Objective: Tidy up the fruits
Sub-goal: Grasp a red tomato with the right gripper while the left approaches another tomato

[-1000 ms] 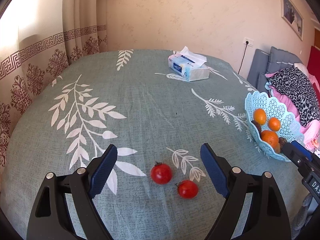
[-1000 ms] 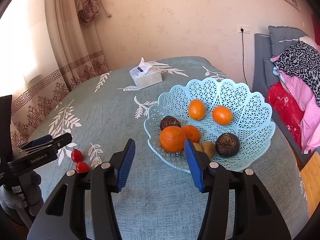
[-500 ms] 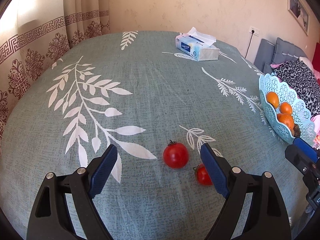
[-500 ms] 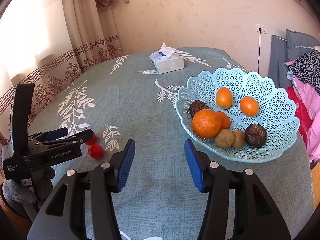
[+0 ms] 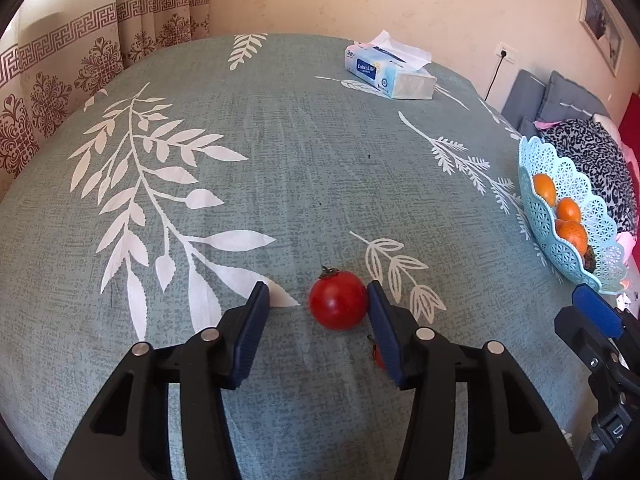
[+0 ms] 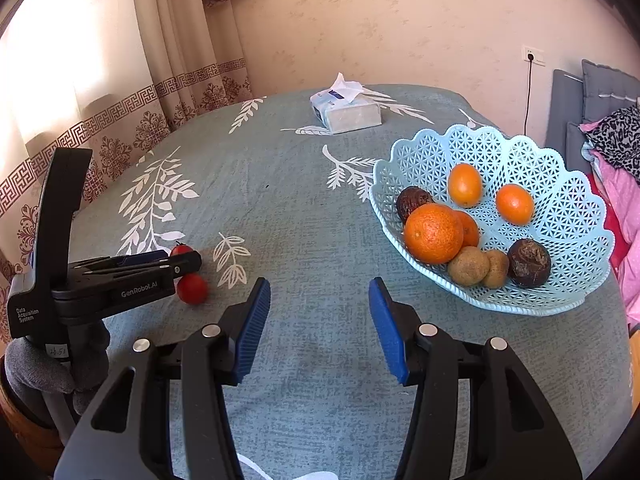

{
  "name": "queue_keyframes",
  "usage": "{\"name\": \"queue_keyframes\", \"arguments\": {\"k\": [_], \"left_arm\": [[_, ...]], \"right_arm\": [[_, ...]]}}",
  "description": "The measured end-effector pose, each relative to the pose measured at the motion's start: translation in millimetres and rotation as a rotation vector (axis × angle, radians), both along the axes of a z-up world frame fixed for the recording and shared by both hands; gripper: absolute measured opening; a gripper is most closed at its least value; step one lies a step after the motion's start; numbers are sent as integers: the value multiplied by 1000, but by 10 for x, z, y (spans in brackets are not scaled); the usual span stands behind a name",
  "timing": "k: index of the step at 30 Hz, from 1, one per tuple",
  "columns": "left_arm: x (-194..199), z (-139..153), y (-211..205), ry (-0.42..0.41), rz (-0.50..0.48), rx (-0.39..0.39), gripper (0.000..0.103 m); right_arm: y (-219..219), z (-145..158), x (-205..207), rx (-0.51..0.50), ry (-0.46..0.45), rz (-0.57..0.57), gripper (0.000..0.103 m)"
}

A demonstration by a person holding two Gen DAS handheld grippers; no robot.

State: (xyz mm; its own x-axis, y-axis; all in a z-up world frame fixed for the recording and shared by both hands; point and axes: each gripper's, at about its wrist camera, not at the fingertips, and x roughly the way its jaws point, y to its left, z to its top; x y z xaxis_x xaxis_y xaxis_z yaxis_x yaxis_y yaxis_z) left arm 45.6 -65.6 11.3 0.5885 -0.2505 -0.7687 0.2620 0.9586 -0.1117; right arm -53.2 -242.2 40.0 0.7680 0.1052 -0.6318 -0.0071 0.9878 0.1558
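Worktop (image 5: 280,152), under a grey-green leaf-print cloth: we record it as carrying everything below.

Lattice basket (image 6: 568,184), pale blue, on the right side: holds oranges, two dark fruits and two brown ones. It sits well apart from the loose fruit.

Tissue pack (image 5: 390,76): far side of the worktop, not part of the job.

Left gripper (image 5: 316,312): a second ago it hung back with both tomatoes ahead of its fingers; it has since moved in and narrowed somewhat. It is partly open, gripping nothing; the right finger looks to be touching the near tomato, the left finger apart from it.

Right gripper (image 6: 318,316): wide open and empty, over bare cloth between tomatoes and basket.

Near tomato (image 5: 338,300): on the cloth, now between the left fingers.

Second tomato (image 6: 192,289): just outside the left gripper's right finger, mostly hidden in the left view.

We judge the grasp imminent; carrying to the basket follows.
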Motion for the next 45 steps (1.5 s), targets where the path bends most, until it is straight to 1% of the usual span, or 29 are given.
{"name": "queue_keyframes", "arguments": {"k": [1, 3, 5, 10, 12, 15, 17, 24, 27, 31, 32, 33, 35, 36, 38, 39, 41, 43, 45], "left_arm": [[-9, 0, -5, -1, -5, 0, 44], [-21, 2, -2, -3, -10, -3, 42], [-28, 9, 25, -3, -7, -11, 37], [-56, 65, 142, -26, 29, -24, 32], [-90, 104, 177, -57, 47, -6, 32], [-169, 163, 208, -126, 78, 47, 32], [-206, 187, 220, -153, 83, 70, 32], [-245, 179, 319, -136, 73, 35, 32], [-248, 172, 381, -127, 79, 11, 32], [-261, 166, 427, -118, 79, -10, 33], [-262, 163, 432, -117, 79, -15, 33], [-263, 163, 439, -116, 80, -18, 33], [-258, 159, 447, -112, 80, -26, 34], [-256, 154, 449, -109, 79, -29, 35], [-254, 148, 445, -105, 74, -31, 42], [-251, 144, 442, -103, 71, -31, 43], [-245, 136, 438, -97, 68, -31, 50], [-226, 122, 437, -84, 67, -38, 53], [-208, 108, 428, -74, 60, -41, 54]], "right_arm": [[7, -5, 2, 0, 2, 1, 53], [23, -10, 4, -3, 5, 4, 53], [35, -13, 7, -4, 6, 5, 53], [94, -18, 27, -5, 14, 20, 53], [144, -24, 44, -6, 19, 34, 53], [251, -35, 77, -6, 29, 66, 53], [340, -40, 107, 2, 40, 97, 53], [638, -83, 311, 30, 105, 207, 53], [776, -108, 397, 22, 127, 255, 53], [930, -203, 490, -9, 157, 292, 52], [944, -231, 516, -9, 169, 295, 50], [947, -253, 538, -6, 181, 297, 45], [942, -275, 572, 3, 191, 298, 41], [940, -277, 582, 5, 192, 296, 37], [921, -285, 616, 5, 194, 288, 30], [910, -289, 629, 10, 196, 285, 28], [891, -285, 629, 19, 195, 281, 28], [883, -273, 608, 14, 191, 276, 28], [859, -255, 573, 14, 183, 270, 28]]}}
